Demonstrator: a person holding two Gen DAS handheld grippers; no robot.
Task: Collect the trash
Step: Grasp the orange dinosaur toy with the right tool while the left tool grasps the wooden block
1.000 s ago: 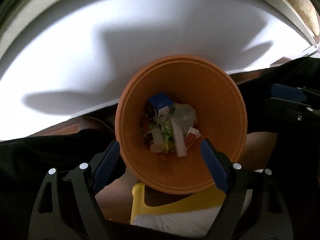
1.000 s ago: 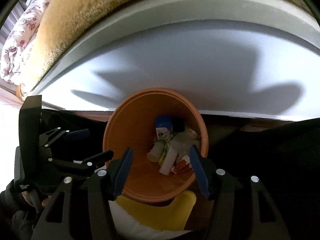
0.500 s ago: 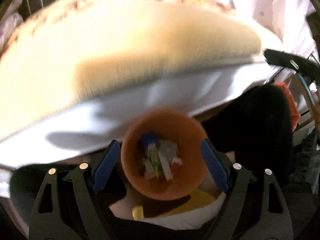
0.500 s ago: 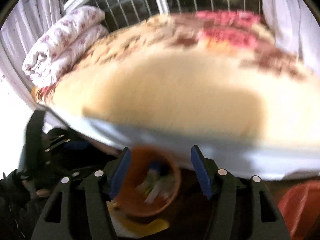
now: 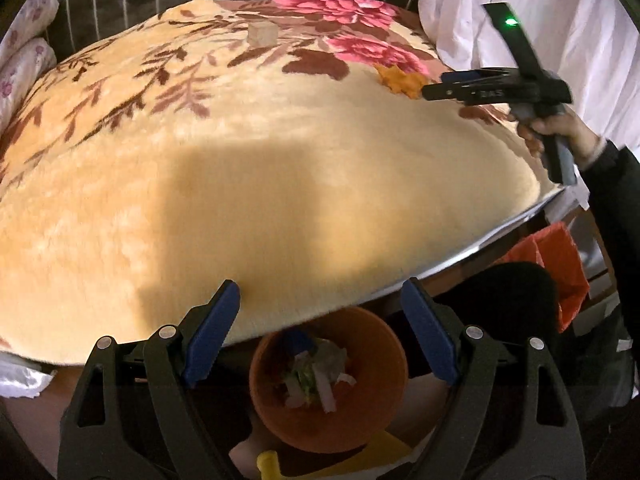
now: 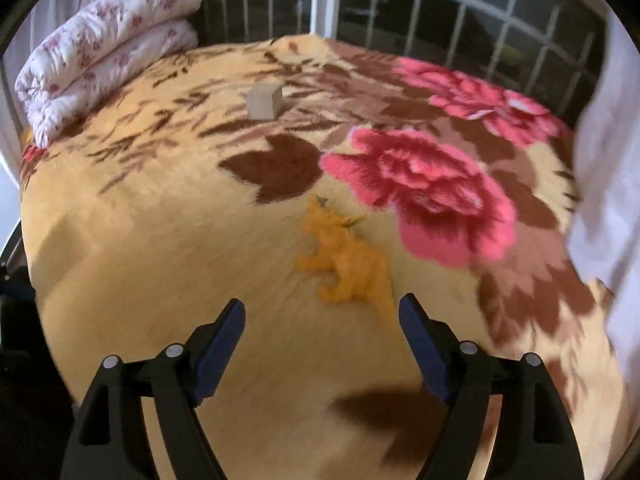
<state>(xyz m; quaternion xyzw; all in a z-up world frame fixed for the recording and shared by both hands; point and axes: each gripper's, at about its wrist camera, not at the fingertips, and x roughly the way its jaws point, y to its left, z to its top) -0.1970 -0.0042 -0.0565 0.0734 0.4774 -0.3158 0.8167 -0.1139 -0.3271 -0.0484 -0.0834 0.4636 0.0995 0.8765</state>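
Bed (image 6: 168,264) fills the room, covered by plush yellow blanket (image 5: 240,160) with brown leaves and pink flowers. Folded floral quilt (image 6: 100,48) at its far left corner. Barred dark window (image 6: 460,12) behind, white curtain (image 5: 560,20) at right. Warm light, soft shadows.

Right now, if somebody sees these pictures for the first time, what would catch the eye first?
Probably the big pink flowers on the yellow blanket that covers the bed. Next, the orange toy dinosaur lying on it just ahead of the open right gripper. Then the orange bin full of trash, low beside the bed.
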